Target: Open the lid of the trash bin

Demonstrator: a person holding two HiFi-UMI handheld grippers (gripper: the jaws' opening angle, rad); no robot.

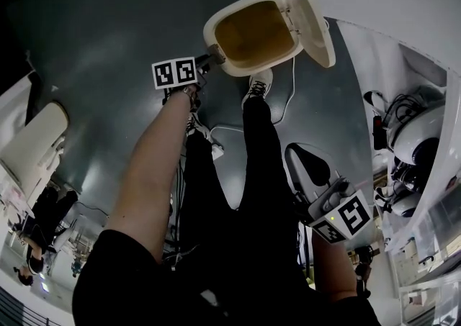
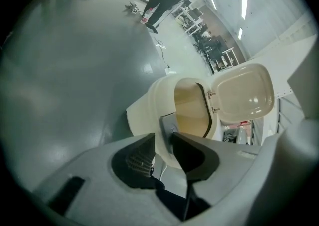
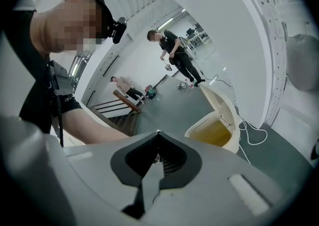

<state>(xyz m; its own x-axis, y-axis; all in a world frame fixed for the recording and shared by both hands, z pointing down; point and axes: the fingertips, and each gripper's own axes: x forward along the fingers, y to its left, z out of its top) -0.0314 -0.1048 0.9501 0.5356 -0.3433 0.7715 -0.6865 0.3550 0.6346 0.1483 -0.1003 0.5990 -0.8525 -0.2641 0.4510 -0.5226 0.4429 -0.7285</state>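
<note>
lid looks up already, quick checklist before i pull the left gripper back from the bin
1. Lid open: ok. The lid is swung back on its hinge and the trash bin mouth is uncovered.
2. Left gripper free of the bin: cannot tell. The left gripper has its jaws a little apart, with the grey latch right at their tips.
3. Right gripper out of the way: ok. The right gripper is shut, empty and held away from the bin.
4. Footing: not ok. A white cable runs on the floor close by the shoe.
5. Bin upright: ok.
</note>
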